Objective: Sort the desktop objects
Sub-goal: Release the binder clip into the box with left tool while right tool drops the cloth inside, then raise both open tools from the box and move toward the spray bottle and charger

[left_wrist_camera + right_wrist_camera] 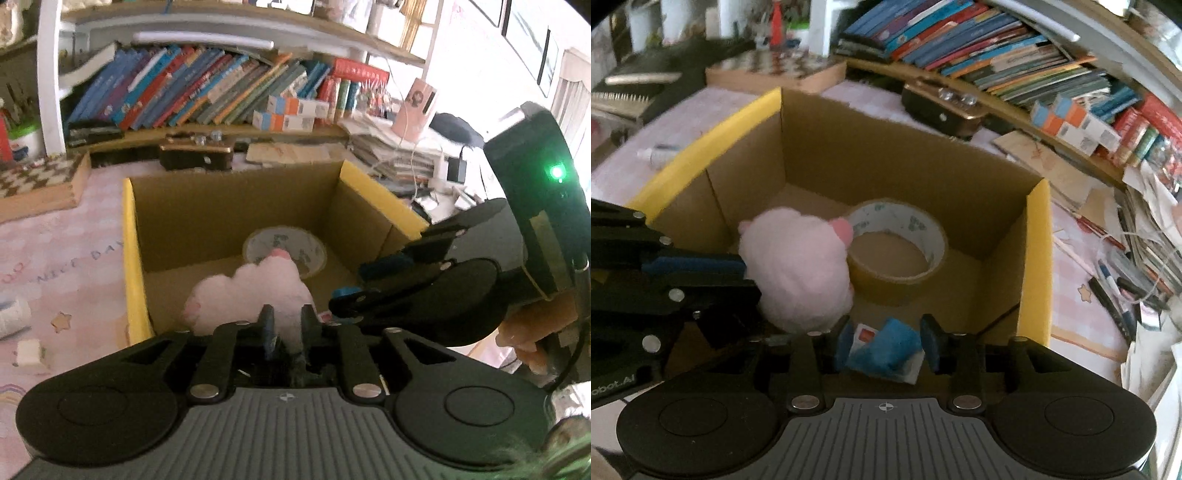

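Pink fluffy plush toy pinched by left gripper over brown cardboard box, tape roll at 12 o'clock. Soft, light, compressible; body best pinched deep. Right gripper parted around blue-white packet, contact apparently loose.

Your pink plush toy hangs over the open cardboard box, clamped at its lower end in your left gripper. A tape roll lies flat on the box floor, just beside the plush. A blue-and-white packet sits tilted between your right gripper's fingers.
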Demonstrator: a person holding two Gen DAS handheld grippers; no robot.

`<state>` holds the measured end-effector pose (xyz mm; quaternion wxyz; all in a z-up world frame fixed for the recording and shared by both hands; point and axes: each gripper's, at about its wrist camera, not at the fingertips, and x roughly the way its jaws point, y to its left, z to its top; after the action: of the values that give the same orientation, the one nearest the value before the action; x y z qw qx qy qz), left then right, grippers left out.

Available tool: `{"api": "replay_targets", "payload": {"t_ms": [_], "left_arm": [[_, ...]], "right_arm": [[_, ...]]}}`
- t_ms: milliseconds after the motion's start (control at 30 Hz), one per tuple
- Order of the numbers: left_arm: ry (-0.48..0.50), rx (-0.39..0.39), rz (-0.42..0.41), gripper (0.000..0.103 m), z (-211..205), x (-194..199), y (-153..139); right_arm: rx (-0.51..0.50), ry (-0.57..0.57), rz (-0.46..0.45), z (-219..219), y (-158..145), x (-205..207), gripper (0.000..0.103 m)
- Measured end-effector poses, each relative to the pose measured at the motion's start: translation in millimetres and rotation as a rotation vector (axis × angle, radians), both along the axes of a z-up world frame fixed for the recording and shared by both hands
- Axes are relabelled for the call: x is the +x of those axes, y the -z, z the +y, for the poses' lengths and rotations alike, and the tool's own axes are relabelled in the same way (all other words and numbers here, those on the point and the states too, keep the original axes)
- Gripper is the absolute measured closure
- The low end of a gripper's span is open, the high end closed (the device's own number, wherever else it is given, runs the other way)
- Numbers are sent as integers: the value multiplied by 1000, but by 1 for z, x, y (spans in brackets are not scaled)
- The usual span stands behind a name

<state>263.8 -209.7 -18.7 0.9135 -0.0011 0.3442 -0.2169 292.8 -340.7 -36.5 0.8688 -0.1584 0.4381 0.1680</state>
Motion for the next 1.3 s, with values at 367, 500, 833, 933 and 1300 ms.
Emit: {"api": "replay_targets", "payload": {"t_ms": [367, 500, 833, 933, 1300], "left_arm": [[-53, -32, -149, 54, 17, -38, -40], [-95, -43, -172, 43, 27, -54, -46], [-193, -38, -191, 13, 46, -84, -39], [-205, -25, -184, 10, 53, -89, -34], [-180, 11, -145, 0, 79, -112, -18]], "right_arm": [[139, 144, -193, -19, -36, -46, 53], [187, 199, -246, -26, -44, -65, 53], [203, 320, -327, -27, -37, -108, 35], [206, 362, -314, -24, -29, -121, 28], [171, 435, -283, 17, -14, -156, 13]]}}
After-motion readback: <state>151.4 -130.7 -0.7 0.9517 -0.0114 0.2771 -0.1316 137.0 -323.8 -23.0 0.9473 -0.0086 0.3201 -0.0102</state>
